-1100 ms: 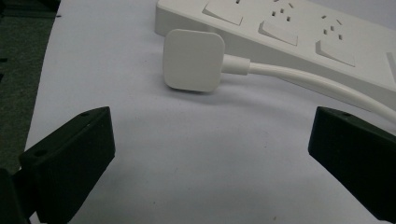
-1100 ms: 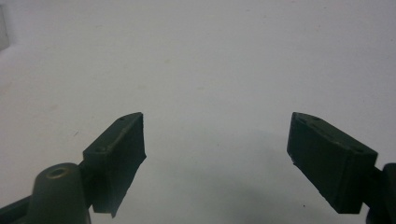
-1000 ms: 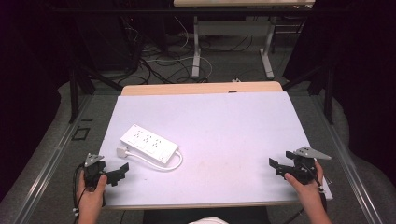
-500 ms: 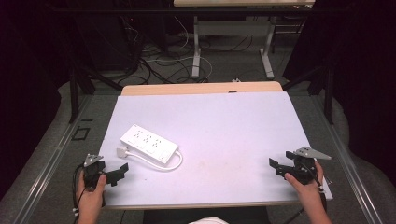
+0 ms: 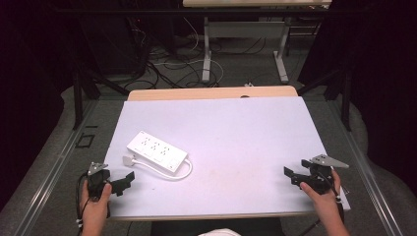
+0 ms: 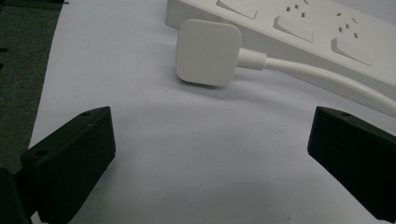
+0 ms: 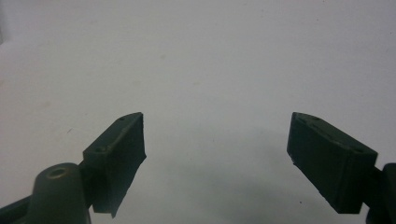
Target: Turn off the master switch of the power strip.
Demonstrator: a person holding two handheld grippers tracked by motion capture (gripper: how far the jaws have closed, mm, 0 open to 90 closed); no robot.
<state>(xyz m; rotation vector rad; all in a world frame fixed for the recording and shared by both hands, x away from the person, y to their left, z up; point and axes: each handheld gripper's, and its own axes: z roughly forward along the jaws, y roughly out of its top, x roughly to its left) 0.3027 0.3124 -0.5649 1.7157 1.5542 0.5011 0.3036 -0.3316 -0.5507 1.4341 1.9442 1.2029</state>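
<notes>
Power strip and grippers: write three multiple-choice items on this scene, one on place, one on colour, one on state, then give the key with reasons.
1. Where on the table does the power strip lie?
A. left half, near the left gripper
B. far right corner
C. under the right gripper

2. What colour is the plug?
A. black
B. white
C. red

3. How do the jaws of the left gripper stand?
A. shut on the cord
B. shut on nothing
C. open, holding nothing

Key: 1 A, the high view shows it just beyond the left gripper, far from the right gripper. 2 B, it matches the white strip and cord. 3 C, bare table shows between the wide-apart jaws.
</notes>
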